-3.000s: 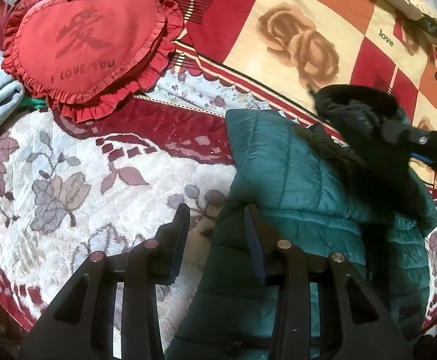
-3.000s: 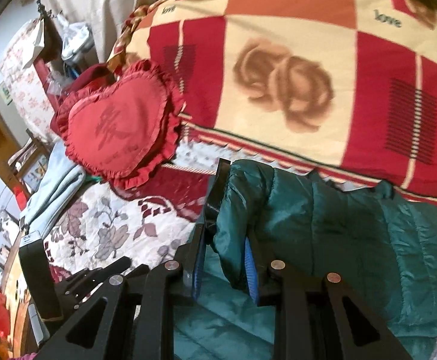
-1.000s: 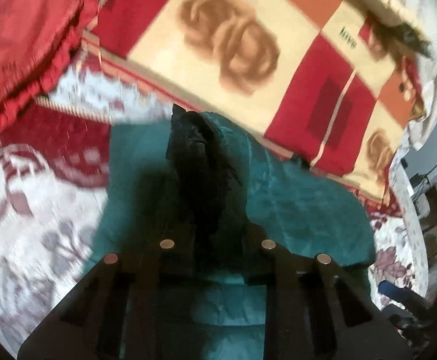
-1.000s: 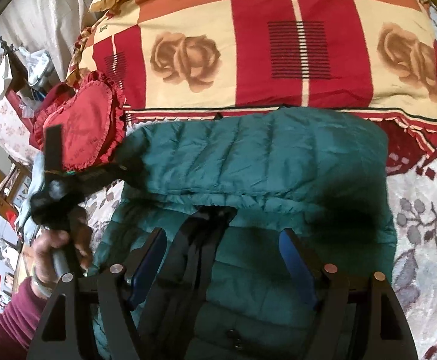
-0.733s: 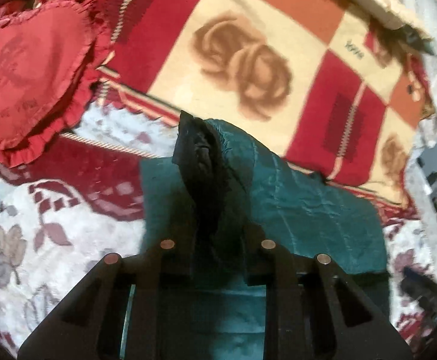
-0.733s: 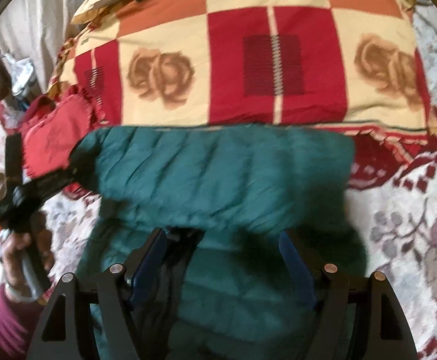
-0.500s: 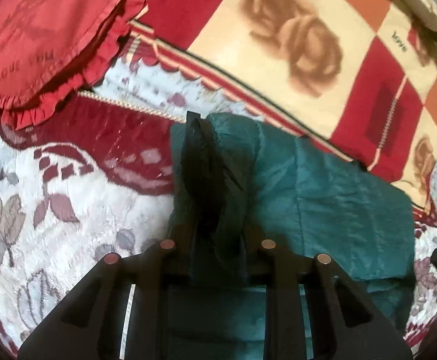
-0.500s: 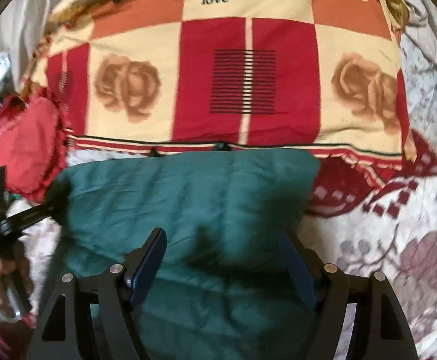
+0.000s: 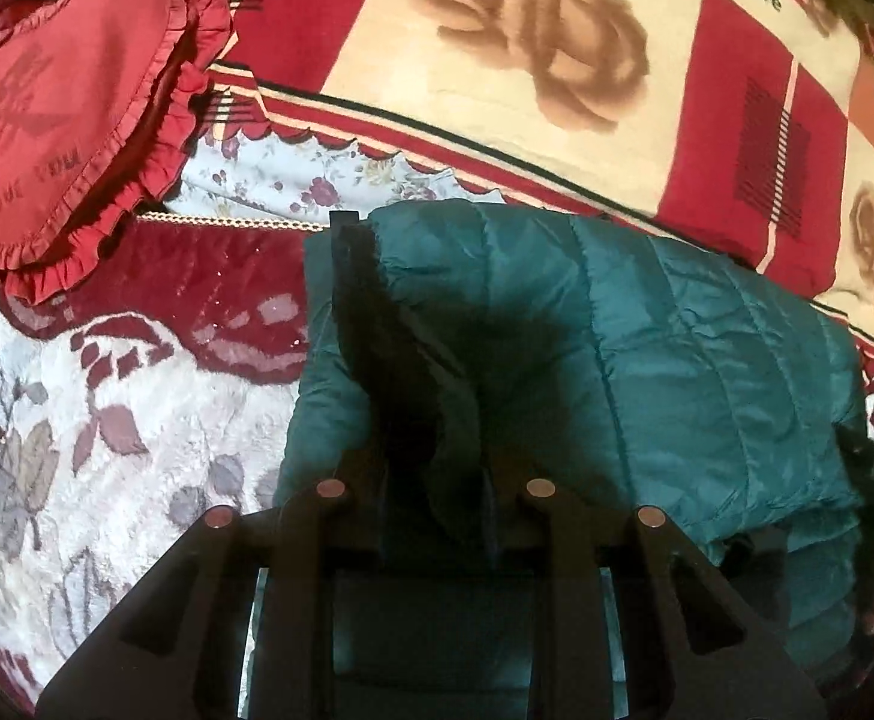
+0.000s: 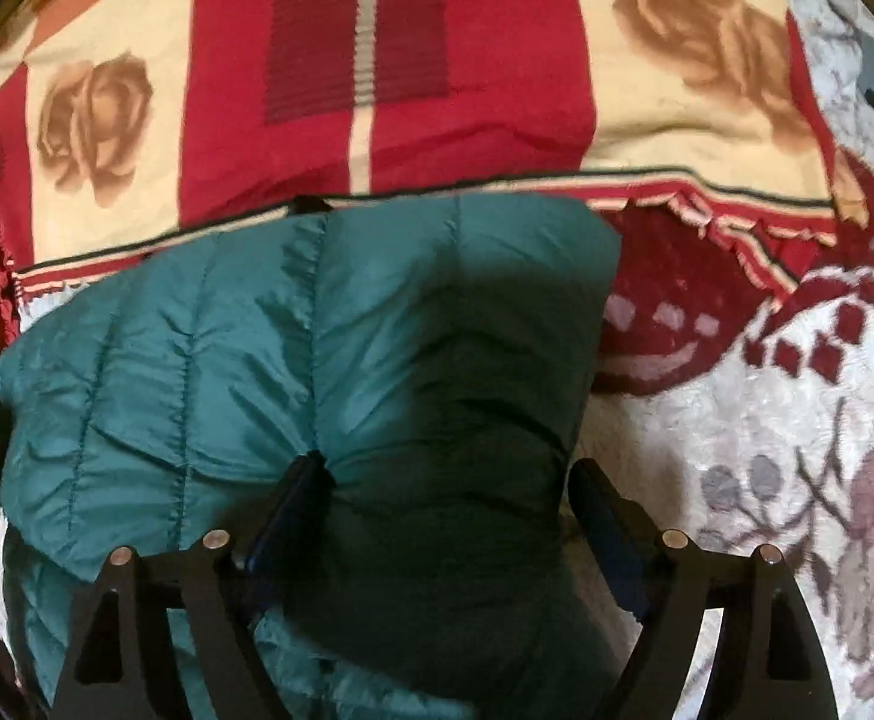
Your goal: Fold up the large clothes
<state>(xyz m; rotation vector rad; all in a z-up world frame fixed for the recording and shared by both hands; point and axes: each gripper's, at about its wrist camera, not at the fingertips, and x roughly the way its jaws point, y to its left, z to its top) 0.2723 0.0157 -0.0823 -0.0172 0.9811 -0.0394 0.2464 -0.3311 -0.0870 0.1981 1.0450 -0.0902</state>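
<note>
A teal quilted puffer jacket (image 9: 676, 360) lies folded over itself on the bed, its top edge near the checked blanket. My left gripper (image 9: 431, 444) is shut on the jacket's left corner, and a strip of black lining (image 9: 371, 312) stands up from its jaws. In the right wrist view the jacket (image 10: 197, 360) fills the middle. My right gripper (image 10: 442, 474) straddles the jacket's right end, jaws wide and still opening. The left finger (image 10: 299, 492) dents the cloth and the right finger (image 10: 598, 510) sits beside the edge, so nothing is clamped.
A red, cream and orange rose blanket (image 9: 556, 30) runs across the back, also in the right wrist view (image 10: 377, 120). A red heart pillow (image 9: 47, 108) lies at the back left. The floral bed cover (image 10: 766, 450) spreads around the jacket.
Both grippers sank toward the bed. The left one lowered the held corner onto the jacket. The right one slid from the jacket's middle to its right end, and its jaws widened a little.
</note>
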